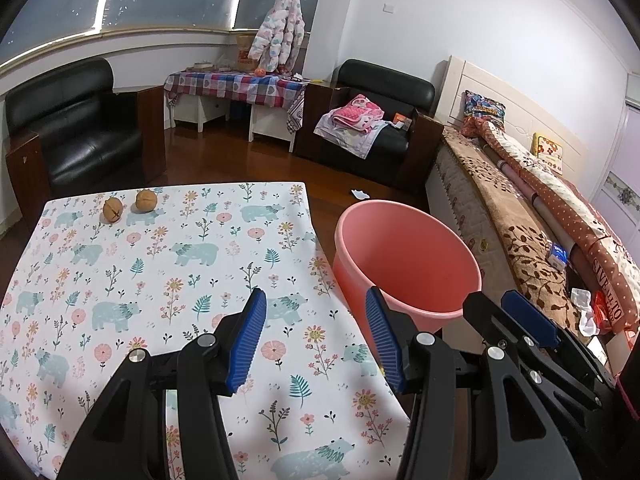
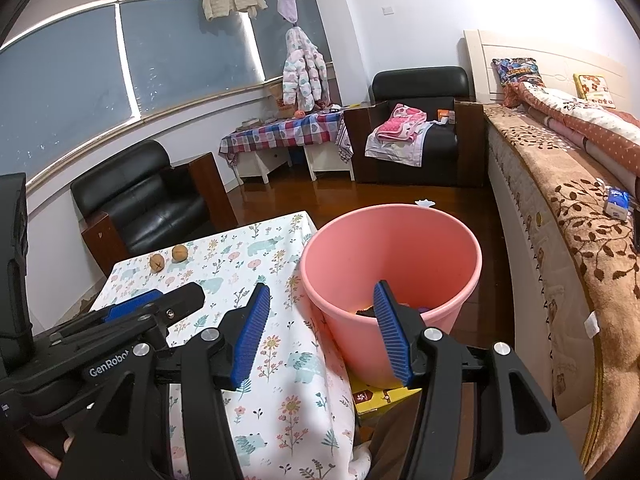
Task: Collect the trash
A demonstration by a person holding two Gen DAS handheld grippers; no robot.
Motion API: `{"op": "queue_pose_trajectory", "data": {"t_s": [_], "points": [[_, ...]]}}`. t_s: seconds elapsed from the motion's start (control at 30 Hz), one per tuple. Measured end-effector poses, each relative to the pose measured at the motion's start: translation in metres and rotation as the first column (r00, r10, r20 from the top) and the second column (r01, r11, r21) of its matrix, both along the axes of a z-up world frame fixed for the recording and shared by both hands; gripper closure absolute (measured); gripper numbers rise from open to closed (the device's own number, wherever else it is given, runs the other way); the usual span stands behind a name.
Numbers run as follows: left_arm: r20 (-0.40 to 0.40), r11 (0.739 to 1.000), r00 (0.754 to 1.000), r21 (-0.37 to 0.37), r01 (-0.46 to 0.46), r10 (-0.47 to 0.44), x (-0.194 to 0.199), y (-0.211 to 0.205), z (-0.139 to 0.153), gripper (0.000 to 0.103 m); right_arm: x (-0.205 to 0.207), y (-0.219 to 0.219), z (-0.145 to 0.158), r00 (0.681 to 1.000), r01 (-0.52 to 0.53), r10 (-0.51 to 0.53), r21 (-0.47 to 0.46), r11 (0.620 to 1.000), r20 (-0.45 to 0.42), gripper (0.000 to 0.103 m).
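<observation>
A pink bucket (image 1: 404,256) stands on the floor at the table's right edge; it also shows in the right wrist view (image 2: 392,248), with dark scraps at its bottom. Two brown walnuts (image 1: 129,205) lie at the far left of the floral tablecloth (image 1: 160,280); they also show in the right wrist view (image 2: 169,258). My left gripper (image 1: 316,334) is open and empty over the table's right side. My right gripper (image 2: 320,330) is open and empty, spanning the table's corner and the bucket's near rim. The right gripper also shows in the left wrist view (image 1: 520,312).
A bed (image 1: 520,216) with quilts runs along the right. Two black armchairs (image 1: 76,128) and a checked-cloth side table (image 1: 236,84) stand at the back. A yellow box (image 2: 376,398) lies under the bucket. A paper scrap (image 1: 359,193) lies on the wood floor.
</observation>
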State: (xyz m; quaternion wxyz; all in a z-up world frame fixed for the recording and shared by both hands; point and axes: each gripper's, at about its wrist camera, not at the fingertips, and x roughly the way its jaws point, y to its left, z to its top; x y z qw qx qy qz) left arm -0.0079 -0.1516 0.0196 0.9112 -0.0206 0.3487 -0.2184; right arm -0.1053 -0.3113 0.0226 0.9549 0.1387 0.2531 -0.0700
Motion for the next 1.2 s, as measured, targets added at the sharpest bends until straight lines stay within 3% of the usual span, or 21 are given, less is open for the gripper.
{"op": "queue_pose_trajectory", "data": {"t_s": [1.2], "points": [[-0.013, 1.000, 1.000, -0.015, -0.009, 0.009, -0.0070, 0.0081, 0.0020, 0.053, 0.0019, 0.0093, 0.0020, 1.000, -0.018, 0.018, -0.017, 1.000, -0.018, 0.048]]}}
